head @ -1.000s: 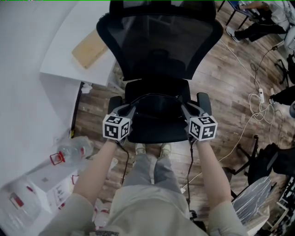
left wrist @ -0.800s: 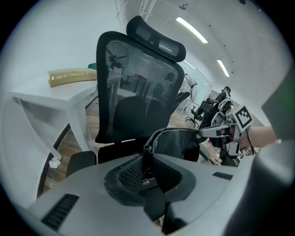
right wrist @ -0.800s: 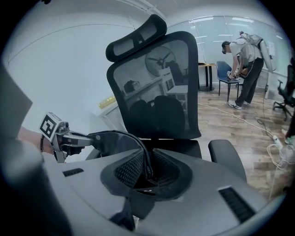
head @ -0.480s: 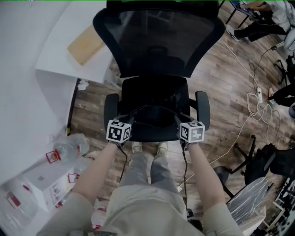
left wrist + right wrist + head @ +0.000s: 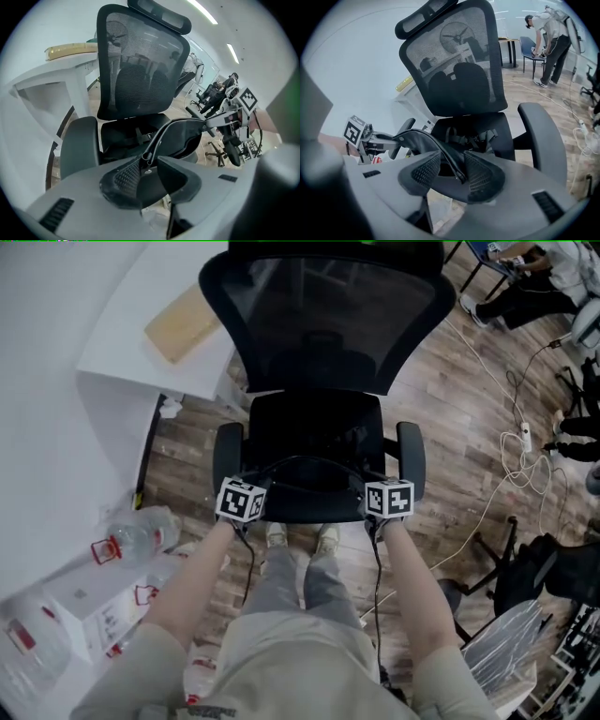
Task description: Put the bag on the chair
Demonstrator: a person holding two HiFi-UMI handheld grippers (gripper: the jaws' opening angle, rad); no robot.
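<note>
While looking steeply down, see a black chair (image 5: pixel 323 315) facing this way, with a black bag (image 5: pixel 314 486) lying on its seat (image 5: pixel 314 423), toward the front edge. Find the left tongs (image 5: pixel 265 472) at the bag's left end and the right tongs (image 5: pixel 362 472) at its right end, both just inside the armrests (image 5: pixel 228 451), marker cubes turned toward the knees.

Looking along the left tongs (image 5: pixel 149 161), catch them opening: pads (image 5: pixel 123 176) apart, the bag's (image 5: pixel 187 136) thin rim coming in between the tips, close by the left pad, squeezed by neither. Looking along the right tongs (image 5: pixel 451 161), find much the same: opening, pads (image 5: pixel 480 177) well apart, the bag's (image 5: pixel 417 138) zip edge passing through the gap, pinched by neither. Released on both sides, then, with the rim merely straddled.

Beyond the chair to the left, note a white table (image 5: pixel 141 343) bearing a wood board (image 5: pixel 183 322). Down left, spot clear bottles (image 5: pixel 131 538) lying by white boxes. To the right, spot white cables (image 5: pixel 525 442) trailing over the wood floor (image 5: pixel 450 390). From the right gripper view, make out a person (image 5: pixel 551 28) bent forward, far behind the chair
</note>
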